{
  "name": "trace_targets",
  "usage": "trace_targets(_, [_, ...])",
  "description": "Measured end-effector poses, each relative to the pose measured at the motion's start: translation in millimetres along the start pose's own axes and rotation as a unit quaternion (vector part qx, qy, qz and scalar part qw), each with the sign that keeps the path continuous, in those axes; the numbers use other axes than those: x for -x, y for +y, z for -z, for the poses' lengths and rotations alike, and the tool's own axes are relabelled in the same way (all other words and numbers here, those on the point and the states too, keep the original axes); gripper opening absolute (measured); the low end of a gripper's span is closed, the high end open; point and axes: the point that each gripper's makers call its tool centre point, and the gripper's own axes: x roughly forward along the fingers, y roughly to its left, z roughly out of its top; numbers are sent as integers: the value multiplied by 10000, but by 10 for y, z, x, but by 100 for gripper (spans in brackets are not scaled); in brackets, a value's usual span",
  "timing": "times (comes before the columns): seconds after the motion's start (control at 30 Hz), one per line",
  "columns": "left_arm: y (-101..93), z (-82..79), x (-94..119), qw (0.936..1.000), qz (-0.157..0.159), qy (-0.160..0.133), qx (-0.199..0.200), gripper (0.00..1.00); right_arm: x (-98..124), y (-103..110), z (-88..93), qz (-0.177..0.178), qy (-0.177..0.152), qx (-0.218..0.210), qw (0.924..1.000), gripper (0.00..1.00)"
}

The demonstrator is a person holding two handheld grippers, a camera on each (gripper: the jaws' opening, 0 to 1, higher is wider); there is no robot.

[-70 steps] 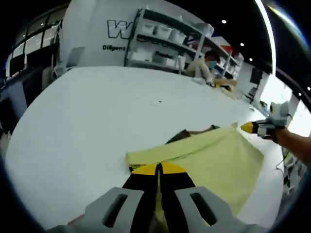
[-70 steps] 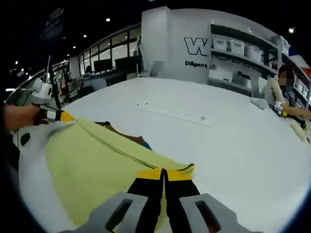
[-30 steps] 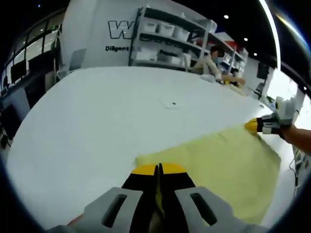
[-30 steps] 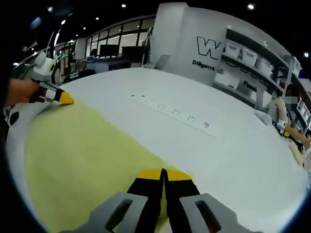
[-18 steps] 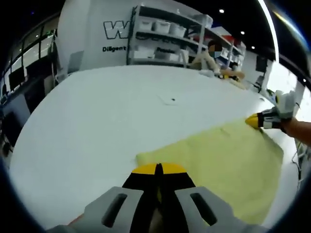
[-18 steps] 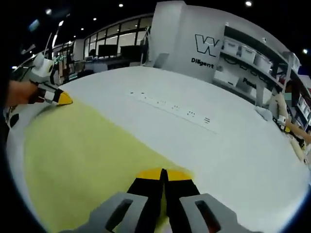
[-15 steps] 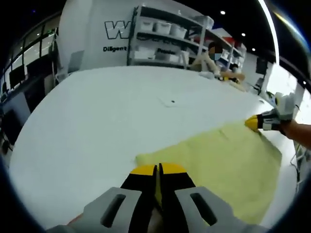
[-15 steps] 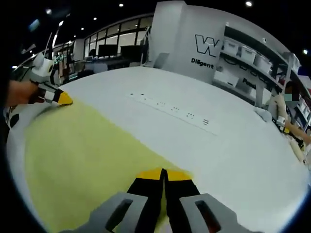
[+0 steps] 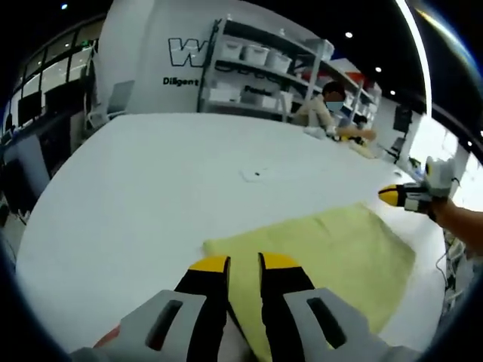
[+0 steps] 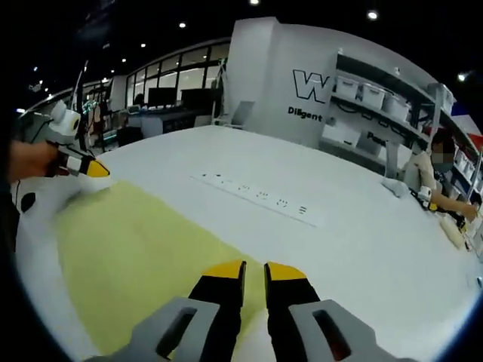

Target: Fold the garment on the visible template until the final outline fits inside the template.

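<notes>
The yellow garment (image 9: 324, 253) lies flat and smooth on the white table (image 9: 151, 181) as one folded panel, so a fold looks done, though no template outline shows to judge the fit. The left gripper (image 9: 243, 264) and right gripper (image 10: 254, 272) hover over its near corners with fingers slightly parted, holding nothing.
</notes>
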Motion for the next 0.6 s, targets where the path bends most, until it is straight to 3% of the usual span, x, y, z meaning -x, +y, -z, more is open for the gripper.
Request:
trace_targets(0.27, [-159, -35, 343, 9994, 188, -253, 167, 20, 399, 89, 10, 1, -225, -311, 9993, 12])
trace_targets(0.6, [-198, 109, 705, 9979, 303, -332, 471, 27, 844, 192, 109, 27, -363, -705, 9968, 15])
